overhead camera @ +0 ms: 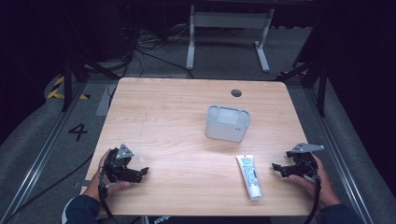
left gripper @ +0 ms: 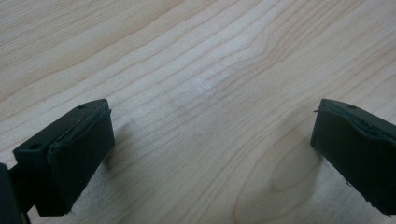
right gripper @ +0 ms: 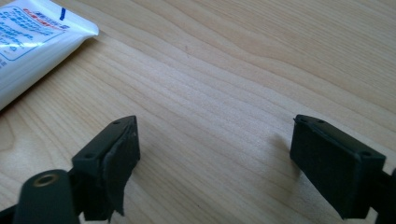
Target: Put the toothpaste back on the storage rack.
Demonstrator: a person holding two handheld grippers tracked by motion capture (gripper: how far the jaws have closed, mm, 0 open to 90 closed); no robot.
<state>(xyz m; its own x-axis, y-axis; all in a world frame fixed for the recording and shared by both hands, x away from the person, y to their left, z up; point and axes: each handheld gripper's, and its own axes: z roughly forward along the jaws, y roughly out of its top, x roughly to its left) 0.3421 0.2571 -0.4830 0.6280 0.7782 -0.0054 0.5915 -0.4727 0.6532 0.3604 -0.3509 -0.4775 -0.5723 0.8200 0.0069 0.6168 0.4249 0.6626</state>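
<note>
A white toothpaste tube [overhead camera: 248, 176] with blue print lies flat on the wooden table [overhead camera: 177, 121], near the front right. Its flat end [right gripper: 32, 42] shows at the upper left of the right gripper view. A grey open-topped box [overhead camera: 227, 122] stands upright behind it, near the table's middle. My right gripper [overhead camera: 277, 169] rests low over the table just right of the tube, open, jaws wide apart with bare wood between them [right gripper: 215, 140]. At the front left my left gripper [overhead camera: 143, 172] is open too, its jaws spread over bare wood [left gripper: 210, 135].
A round cable hole [overhead camera: 236, 93] sits near the table's far edge. Beyond the table stand a white desk frame [overhead camera: 229, 28], loose cables on the floor, and black stands at both sides. A floor mark "4" [overhead camera: 78, 131] lies left of the table.
</note>
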